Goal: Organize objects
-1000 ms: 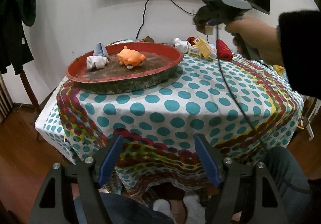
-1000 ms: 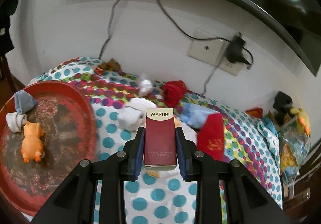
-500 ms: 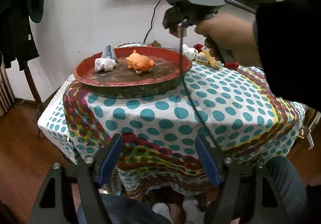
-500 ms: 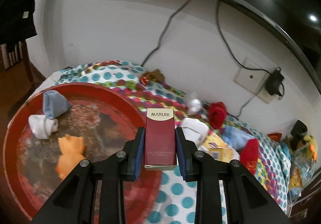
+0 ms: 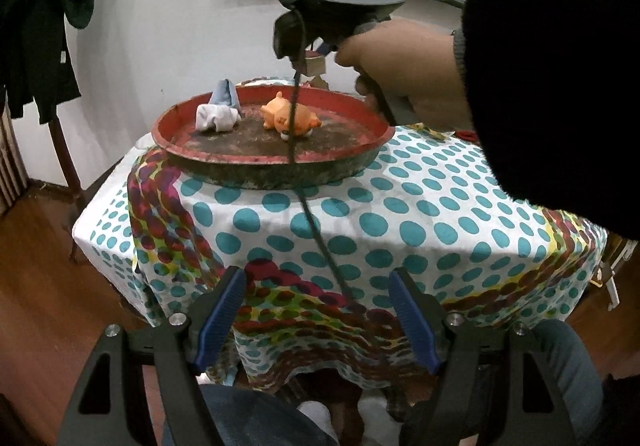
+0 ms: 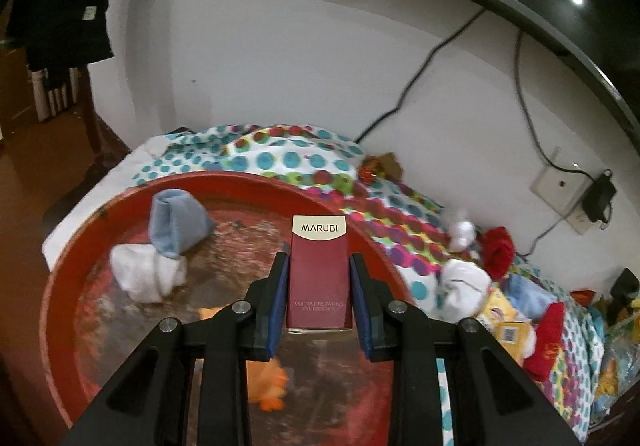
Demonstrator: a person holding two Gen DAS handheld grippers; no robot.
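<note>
My right gripper [image 6: 319, 296] is shut on a dark red box marked MARUBI [image 6: 319, 278] and holds it upright in the air over the round red tray [image 6: 60, 326]. In the tray lie a white sock [image 6: 146, 272], a blue-grey sock [image 6: 174, 224] and an orange toy animal [image 6: 268, 386], which the fingers partly hide. In the left wrist view the tray [image 5: 272, 162] sits at the table's far left, with the hand-held right gripper body [image 5: 332, 2] above it. My left gripper [image 5: 318, 316] hangs open and empty off the table's near edge.
Spotted cloth covers the table [image 5: 400, 222]. More items lie along the wall on the right: white socks [image 6: 464, 282], a red sock [image 6: 498, 250], yellow boxes [image 6: 508, 326], a blue cloth [image 6: 528, 298]. A cable [image 5: 316, 230] trails across the table. Wall socket [image 6: 560, 186] with charger behind.
My right gripper has carried the red box leftward, from over the pile of items on the right to above the tray. The left gripper has stayed at the table's near edge.
</note>
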